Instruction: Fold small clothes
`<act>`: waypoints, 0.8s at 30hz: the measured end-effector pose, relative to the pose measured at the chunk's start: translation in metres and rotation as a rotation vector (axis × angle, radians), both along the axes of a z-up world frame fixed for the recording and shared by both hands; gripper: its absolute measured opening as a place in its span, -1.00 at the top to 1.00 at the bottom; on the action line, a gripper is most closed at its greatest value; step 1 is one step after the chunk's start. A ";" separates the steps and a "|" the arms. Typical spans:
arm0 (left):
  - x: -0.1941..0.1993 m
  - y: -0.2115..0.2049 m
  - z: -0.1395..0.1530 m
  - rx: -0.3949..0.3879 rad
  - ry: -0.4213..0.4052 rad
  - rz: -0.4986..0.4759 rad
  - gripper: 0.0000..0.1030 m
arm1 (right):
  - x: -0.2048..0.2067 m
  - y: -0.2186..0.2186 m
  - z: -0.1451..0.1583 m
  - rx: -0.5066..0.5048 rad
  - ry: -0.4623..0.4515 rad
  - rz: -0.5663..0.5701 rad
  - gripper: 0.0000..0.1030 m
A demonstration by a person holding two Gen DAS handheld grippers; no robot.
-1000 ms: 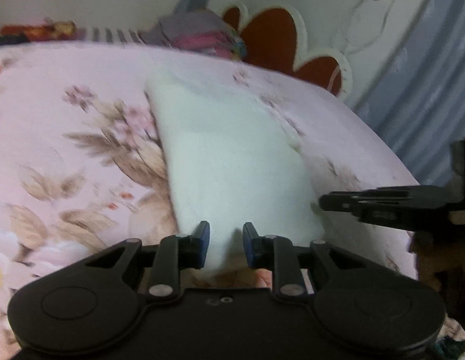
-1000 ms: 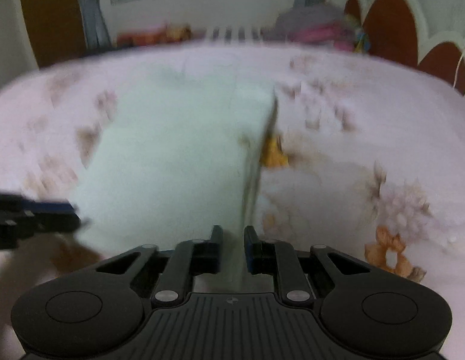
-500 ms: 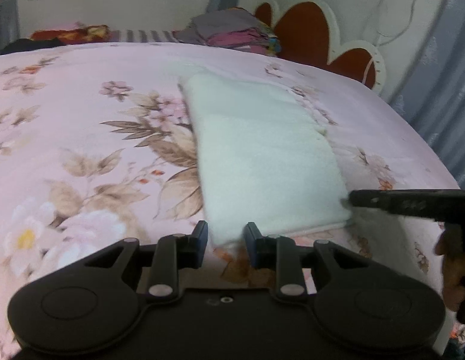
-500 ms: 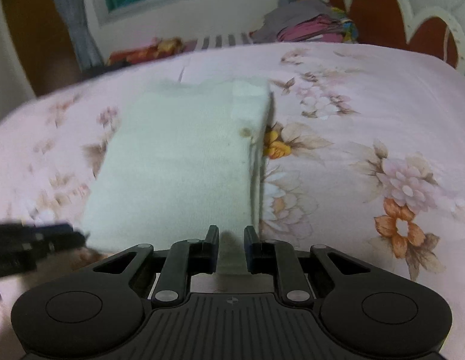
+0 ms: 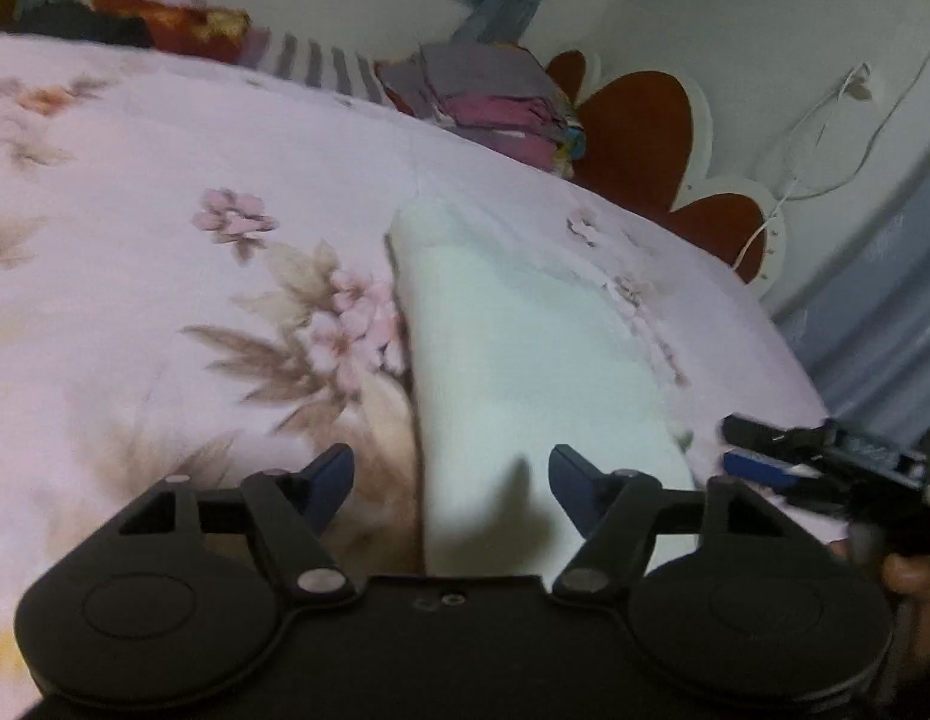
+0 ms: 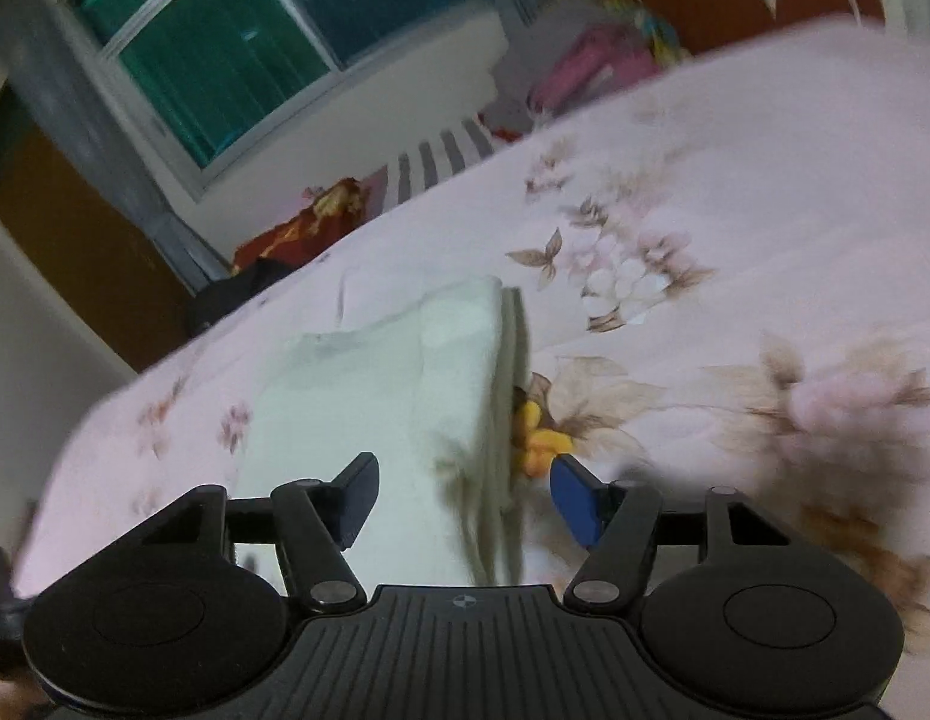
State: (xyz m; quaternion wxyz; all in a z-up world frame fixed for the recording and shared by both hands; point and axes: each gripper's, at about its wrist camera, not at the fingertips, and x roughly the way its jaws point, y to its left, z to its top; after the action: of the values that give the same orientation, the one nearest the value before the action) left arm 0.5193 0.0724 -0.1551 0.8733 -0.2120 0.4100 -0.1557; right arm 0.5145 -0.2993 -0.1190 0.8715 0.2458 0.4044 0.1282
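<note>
A pale white-green folded garment [image 5: 525, 372] lies flat on the pink floral bedspread [image 5: 165, 312]. My left gripper [image 5: 452, 480] hovers over its near left corner, jaws opening, the cloth lying below them and no pad pressing on it. In the right wrist view the same garment [image 6: 393, 396] shows its stacked right edge. My right gripper [image 6: 462, 501] straddles that edge, jaws opening, pads apart from the fabric. The right gripper [image 5: 765, 456] also appears at the right of the left wrist view, beside the garment's near right corner.
A stack of folded clothes [image 5: 495, 102] sits at the head of the bed by the red and white headboard [image 5: 639, 126]. A white cable [image 5: 825, 138] hangs on the wall. A window [image 6: 273, 42] and dark and red items [image 6: 303, 228] lie beyond the bed's far edge.
Both grippers were nearly shut on the garment's near corners; now both have opened and let the cloth go. Both views have rolled and shifted sideways, and the garment lies flat.
</note>
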 end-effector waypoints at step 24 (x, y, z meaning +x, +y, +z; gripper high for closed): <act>0.046 -0.023 -0.024 0.012 0.060 -0.038 -0.41 | 0.045 -0.035 -0.046 0.181 0.074 0.054 -0.44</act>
State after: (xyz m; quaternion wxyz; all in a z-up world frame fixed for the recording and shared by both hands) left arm 0.5649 0.0496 -0.1795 0.8588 -0.2034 0.4409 -0.1635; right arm 0.5595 -0.3346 -0.1646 0.8264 0.3170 0.4298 0.1785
